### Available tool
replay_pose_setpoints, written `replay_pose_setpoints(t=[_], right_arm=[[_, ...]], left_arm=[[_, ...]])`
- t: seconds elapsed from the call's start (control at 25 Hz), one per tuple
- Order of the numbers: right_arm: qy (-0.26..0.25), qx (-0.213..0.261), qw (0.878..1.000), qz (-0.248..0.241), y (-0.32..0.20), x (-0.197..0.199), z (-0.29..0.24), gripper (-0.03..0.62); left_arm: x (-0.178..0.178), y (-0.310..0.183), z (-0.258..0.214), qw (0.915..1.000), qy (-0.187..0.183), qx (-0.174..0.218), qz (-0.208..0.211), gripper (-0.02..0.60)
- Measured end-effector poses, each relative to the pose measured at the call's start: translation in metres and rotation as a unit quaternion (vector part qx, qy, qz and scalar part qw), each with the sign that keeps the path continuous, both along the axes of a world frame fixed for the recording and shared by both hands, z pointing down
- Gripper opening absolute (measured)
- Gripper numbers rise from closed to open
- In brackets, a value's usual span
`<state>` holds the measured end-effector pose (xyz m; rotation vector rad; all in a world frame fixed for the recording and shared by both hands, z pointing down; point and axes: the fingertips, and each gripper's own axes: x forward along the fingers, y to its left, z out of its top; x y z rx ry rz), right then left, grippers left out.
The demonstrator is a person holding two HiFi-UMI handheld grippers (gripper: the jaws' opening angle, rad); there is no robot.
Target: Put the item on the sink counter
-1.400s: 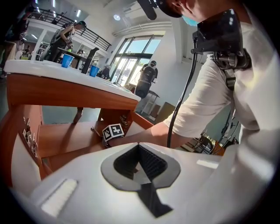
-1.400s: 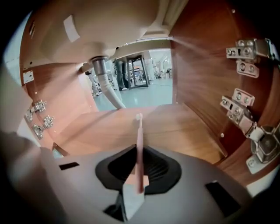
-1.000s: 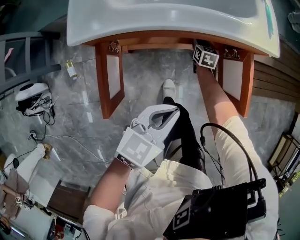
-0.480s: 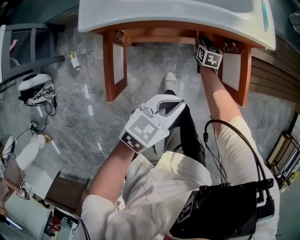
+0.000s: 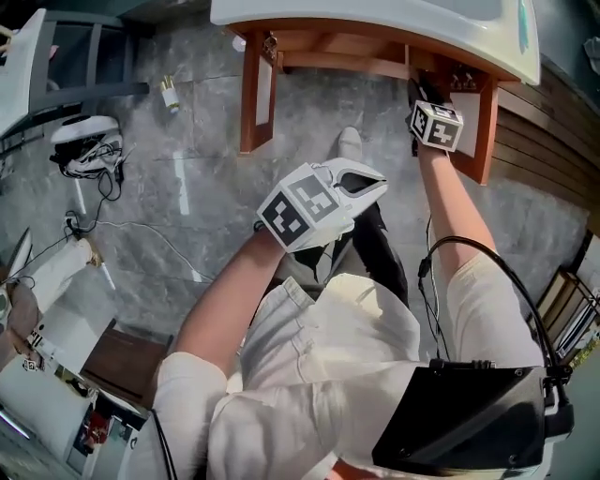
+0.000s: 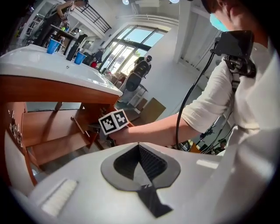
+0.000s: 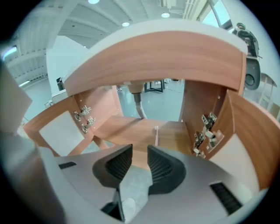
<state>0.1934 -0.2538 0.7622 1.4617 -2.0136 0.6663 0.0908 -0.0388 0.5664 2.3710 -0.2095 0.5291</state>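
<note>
A thin white stick-like item (image 7: 156, 134) lies on the wooden shelf (image 7: 131, 129) inside the cabinet under the white sink counter (image 5: 375, 17). My right gripper (image 7: 139, 153) is open with nothing between its pads, and points into the cabinet a little short of the item. In the head view only its marker cube (image 5: 437, 124) shows, below the counter's edge. My left gripper (image 5: 373, 181) hangs over the person's legs in front of the cabinet. Its jaws are shut and hold nothing (image 6: 139, 148).
Both cabinet doors stand open, the left door (image 5: 255, 92) and the right door (image 5: 484, 131). A drain pipe (image 7: 138, 103) drops at the cabinet's back. Hinges (image 7: 204, 135) stick out on the right wall. Blue cups (image 6: 53, 45) stand on the counter. Cables and a white device (image 5: 86, 139) lie on the floor at left.
My left gripper has risen and moved forward towards the cabinet. The right gripper has stayed under the counter's edge, jaws unchanged. The head camera has swung left.
</note>
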Motion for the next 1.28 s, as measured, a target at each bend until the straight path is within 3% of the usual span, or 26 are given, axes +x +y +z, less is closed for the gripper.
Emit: replay_pose_setpoints(t=[0.24,0.44,0.72,0.84,1.0,1.28], right_arm=[[-0.003,-0.009,0.999,-0.045,0.063,-0.029,-0.066,0.103],[-0.014,-0.003,0.997,-0.075,0.111,-0.05,-0.132,0.097],[-0.036,0.038,0.986,-0.159,0.155,-0.102,-0.248,0.08],[-0.045,0.06,0.981,-0.178,0.159,-0.119,-0.294,0.08],[-0.047,0.086,0.974,-0.205,0.151,-0.136,-0.334,0.08],[-0.036,0.136,0.954,-0.264,0.058,-0.16,-0.36,0.08]], left_arm=[[-0.015,0.034,-0.039,0.9992,-0.014,-0.028,0.025,0.005],[-0.035,0.063,-0.052,0.9956,-0.055,-0.067,0.036,0.005],[-0.074,0.083,-0.099,0.9969,-0.07,-0.035,-0.012,0.005],[-0.087,0.087,-0.112,0.9957,-0.08,-0.034,-0.032,0.005],[-0.094,0.097,-0.105,0.9915,-0.112,-0.065,-0.017,0.005],[-0.097,0.05,-0.093,0.986,-0.146,-0.074,-0.031,0.005]])
